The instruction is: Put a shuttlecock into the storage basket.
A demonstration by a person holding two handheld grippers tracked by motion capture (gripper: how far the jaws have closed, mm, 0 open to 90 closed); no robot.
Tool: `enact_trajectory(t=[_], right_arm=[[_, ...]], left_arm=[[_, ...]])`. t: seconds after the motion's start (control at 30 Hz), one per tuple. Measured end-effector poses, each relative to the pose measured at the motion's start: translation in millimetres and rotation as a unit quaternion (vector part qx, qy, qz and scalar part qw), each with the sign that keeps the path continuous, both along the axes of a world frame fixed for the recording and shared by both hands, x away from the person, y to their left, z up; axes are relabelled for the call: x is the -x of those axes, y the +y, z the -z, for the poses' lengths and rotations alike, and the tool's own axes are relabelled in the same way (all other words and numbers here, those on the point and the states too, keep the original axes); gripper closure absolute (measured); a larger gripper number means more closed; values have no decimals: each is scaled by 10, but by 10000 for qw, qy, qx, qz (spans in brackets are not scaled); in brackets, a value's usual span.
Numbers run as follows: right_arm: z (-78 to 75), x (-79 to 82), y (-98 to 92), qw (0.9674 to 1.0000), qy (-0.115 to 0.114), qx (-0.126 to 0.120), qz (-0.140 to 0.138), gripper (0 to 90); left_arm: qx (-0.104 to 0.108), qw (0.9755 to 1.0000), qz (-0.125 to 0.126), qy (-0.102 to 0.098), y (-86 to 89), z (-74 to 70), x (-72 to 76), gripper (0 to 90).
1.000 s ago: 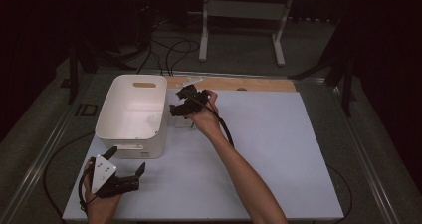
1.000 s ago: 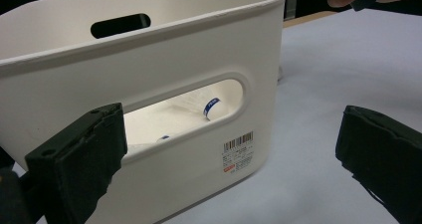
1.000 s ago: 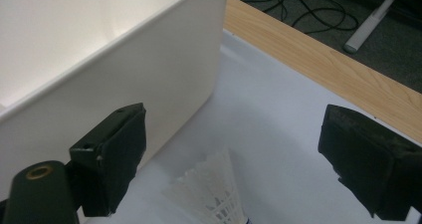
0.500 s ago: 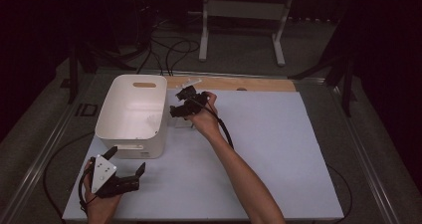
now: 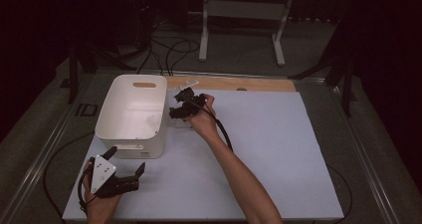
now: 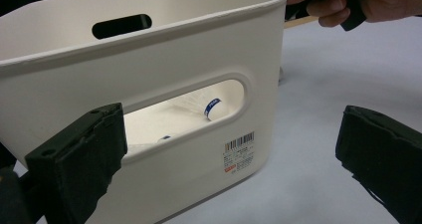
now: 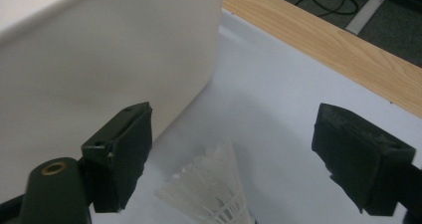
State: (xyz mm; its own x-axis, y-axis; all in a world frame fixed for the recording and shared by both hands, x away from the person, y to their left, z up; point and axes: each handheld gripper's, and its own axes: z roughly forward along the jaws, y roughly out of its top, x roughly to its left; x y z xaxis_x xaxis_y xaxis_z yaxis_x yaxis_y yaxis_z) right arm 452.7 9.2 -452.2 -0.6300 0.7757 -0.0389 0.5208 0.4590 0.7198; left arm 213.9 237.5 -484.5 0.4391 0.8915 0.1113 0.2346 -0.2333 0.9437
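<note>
At the near edge of the white table sheet (image 5: 278, 149), the left gripper (image 5: 127, 171) sat with its jaws wide apart and nothing between them. Just past it stood the white bin (image 5: 132, 117), with a shuttlecock inside (image 6: 211, 107) seen through its handle hole. Farther on, the right gripper (image 5: 180, 109) hung right beside the bin's wall. Its jaws had just been closing a little but were apart, with a white shuttlecock (image 7: 214, 189) on the sheet between them, not squeezed. The sheet to the right lay bare. A wooden strip (image 5: 234, 83) ran along the far edge.
</note>
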Motion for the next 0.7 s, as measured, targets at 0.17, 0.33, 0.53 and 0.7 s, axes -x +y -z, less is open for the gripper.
enact_trajectory(t=[0.17, 0.33, 0.53, 0.7], right_arm=[[61, -10, 20, 10000, 36, 43, 50, 208], [109, -16, 39, 9999, 51, 70, 68, 242], [150, -13, 67, 9999, 34, 129, 66, 299], [227, 17, 126, 9996, 35, 274, 45, 317]], left_arm=[[5, 10000, -6, 0, 2, -1, 2, 2], [12, 10000, -14, 0, 4, -2, 6, 2], [14, 10000, -11, -1, 5, -2, 8, 2], [12, 10000, -14, -6, 5, -4, 10, 2]])
